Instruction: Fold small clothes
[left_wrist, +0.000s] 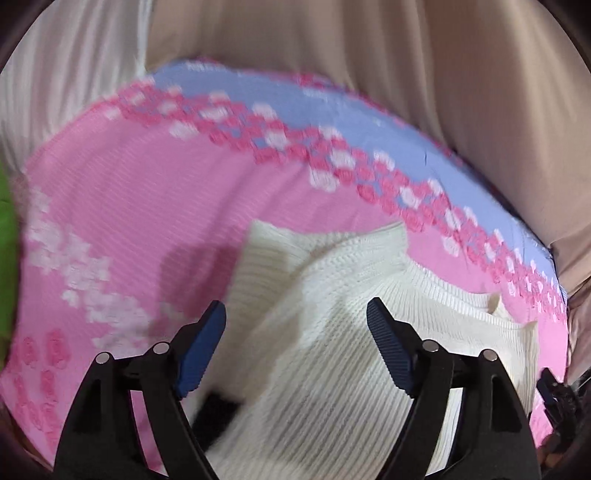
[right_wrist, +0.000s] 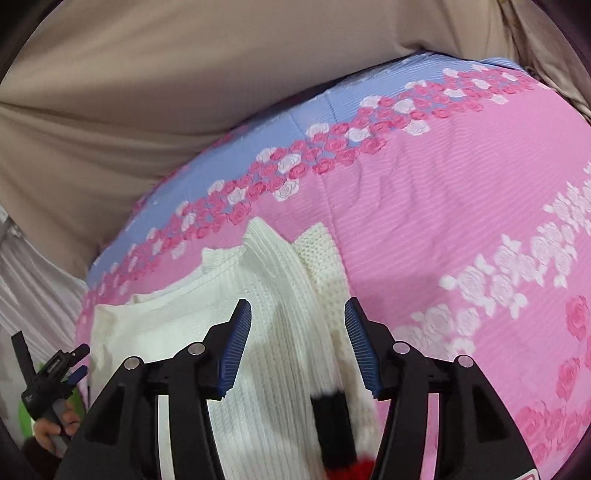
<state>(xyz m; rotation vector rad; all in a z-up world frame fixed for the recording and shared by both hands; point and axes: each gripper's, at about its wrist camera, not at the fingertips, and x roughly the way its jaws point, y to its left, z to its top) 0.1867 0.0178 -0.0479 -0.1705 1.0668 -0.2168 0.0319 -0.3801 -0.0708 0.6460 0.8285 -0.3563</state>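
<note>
Currently the white knit sweater (left_wrist: 332, 332) is laid on the pink bedspread (left_wrist: 147, 206) toward 6 o'clock, both left tongs (left_wrist: 295, 332) and right tongs (right_wrist: 297, 339) are spread and pinching nothing, so the loosely stacked fold could be undone if its ribbing is snagged.

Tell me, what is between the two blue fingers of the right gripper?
In the right wrist view, the white knit sweater lies on the pink flowered bedspread between the right gripper's open fingers, with a black and red patch lower down. The fingers are not pressing it.
</note>
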